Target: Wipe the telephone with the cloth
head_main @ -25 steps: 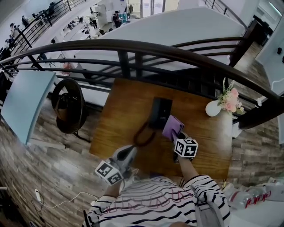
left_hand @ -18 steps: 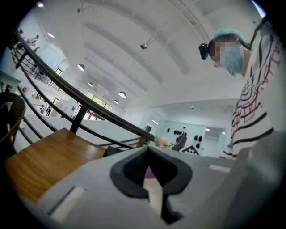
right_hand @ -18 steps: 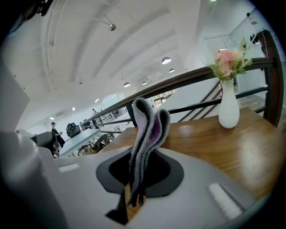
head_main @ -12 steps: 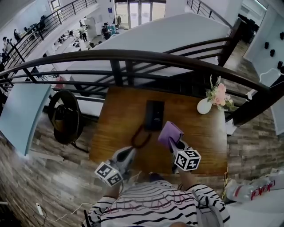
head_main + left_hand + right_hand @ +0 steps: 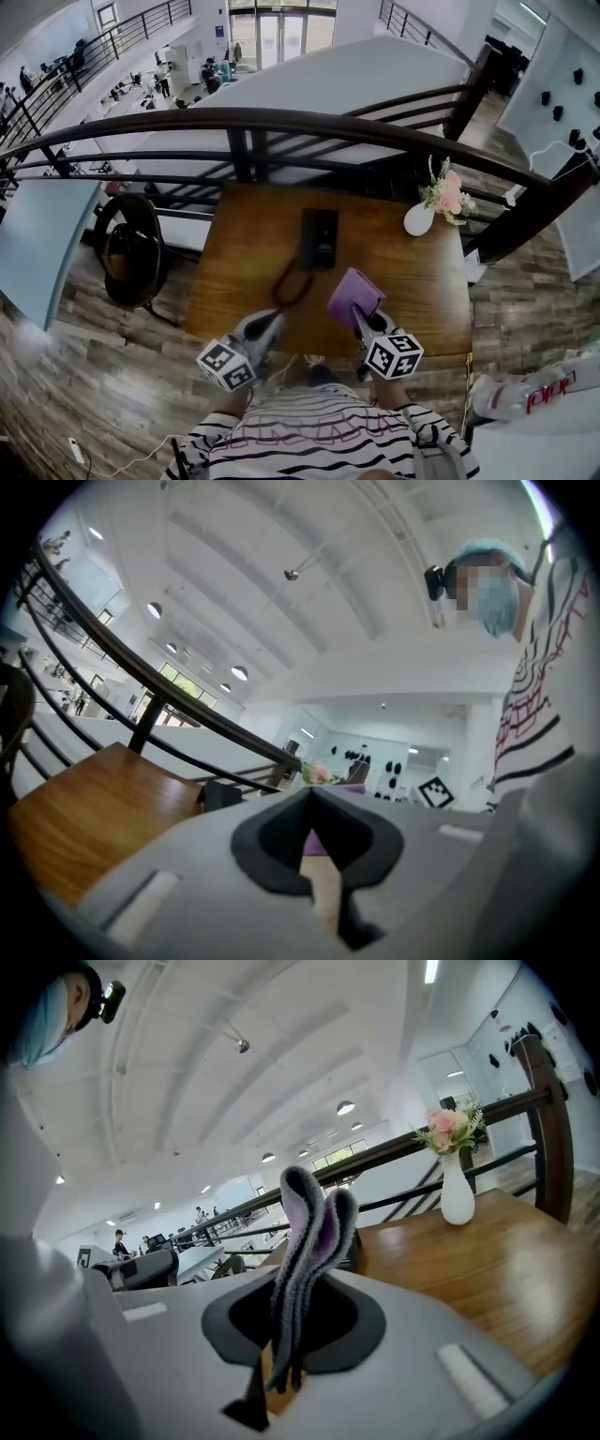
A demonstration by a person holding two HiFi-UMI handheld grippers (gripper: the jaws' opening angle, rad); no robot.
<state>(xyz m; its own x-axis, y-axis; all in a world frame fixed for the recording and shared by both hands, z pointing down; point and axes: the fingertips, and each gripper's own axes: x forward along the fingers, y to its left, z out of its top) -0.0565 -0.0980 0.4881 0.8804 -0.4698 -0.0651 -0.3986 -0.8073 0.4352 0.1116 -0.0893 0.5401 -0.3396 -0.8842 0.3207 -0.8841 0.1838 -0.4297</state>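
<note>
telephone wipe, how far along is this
Done: the cloth is clamped in the right gripper. In hand: a second ago it was at the near corner of the telephone; now it's drawn back, clear of it. The left gripper is shut, empty. Left: whether more wiping follows can't be told; the cloth isn't put down.

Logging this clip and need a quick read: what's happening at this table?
A person at a wooden table holds a gripper in each hand. The right gripper is shut on a folded purple cloth, held short of the black telephone and not touching it. The left gripper is shut and empty, near the table's front edge.
</note>
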